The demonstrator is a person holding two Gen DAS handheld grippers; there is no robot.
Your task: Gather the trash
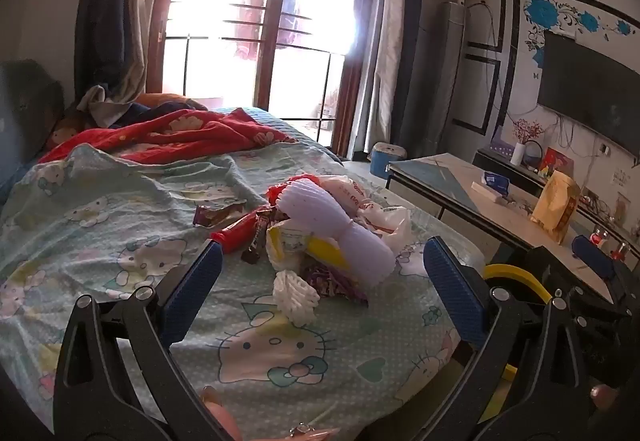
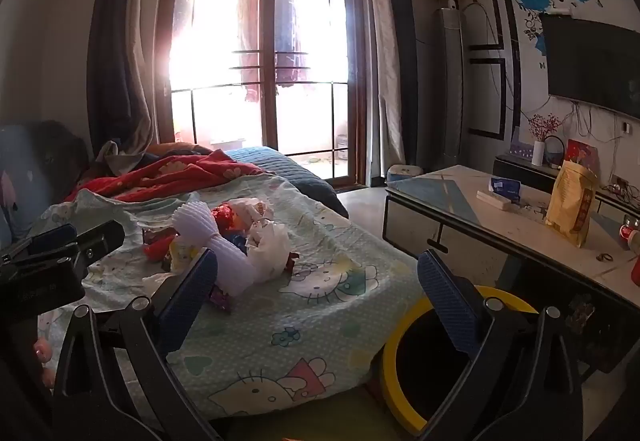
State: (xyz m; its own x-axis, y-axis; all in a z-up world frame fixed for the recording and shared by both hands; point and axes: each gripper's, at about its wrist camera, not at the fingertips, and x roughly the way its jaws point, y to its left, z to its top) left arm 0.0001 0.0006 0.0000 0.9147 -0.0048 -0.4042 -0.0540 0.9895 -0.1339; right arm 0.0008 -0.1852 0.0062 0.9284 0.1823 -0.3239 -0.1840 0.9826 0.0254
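Grippers: two hand-held, left (image 1: 322,271) and right (image 2: 318,279), agape | bin (image 2: 404,345): one

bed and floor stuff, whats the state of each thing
left claw: open, empty
right claw: open, empty
trash pile: loose on the bedsheet, uncollected
foam net sleeve: lying on top of the pile
yellow-rimmed bin: upright, open, beside the bed
television: off

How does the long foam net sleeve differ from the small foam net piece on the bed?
The long foam net sleeve is pale lilac, cinched in the middle and lies on top of the wrappers. The small foam net piece is white, squashed flat and lies nearer the camera on the bed sheet. Both are ribbed foam netting.
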